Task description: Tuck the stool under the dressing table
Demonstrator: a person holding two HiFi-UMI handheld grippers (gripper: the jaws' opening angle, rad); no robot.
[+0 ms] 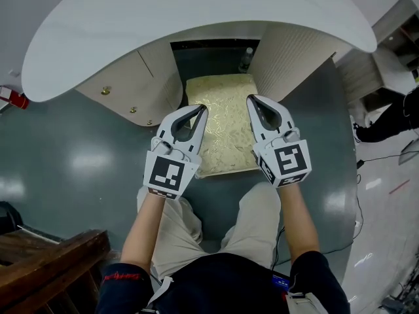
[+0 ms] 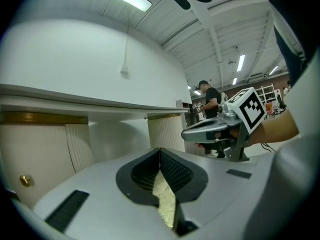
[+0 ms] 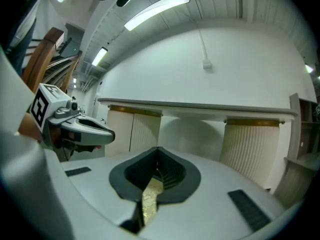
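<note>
Stool (image 1: 226, 113) — one; left gripper (image 1: 204, 109), right gripper (image 1: 250, 99) — two.

the floor (image 1: 65, 169) is a glossy grey-green with pale patches of reflected light. to the right it gives way to a lighter, whitish floor (image 1: 386, 201). a dark wooden piece of furniture (image 1: 46, 260) stands at the lower left. behind, a plain white wall (image 3: 200, 79) carries a small white fitting (image 3: 207, 63) hanging on a cord. long strip lights (image 3: 156, 9) run along the ribbed white ceiling (image 2: 170, 19). far off stands a person in a dark top (image 2: 210, 96).
</note>
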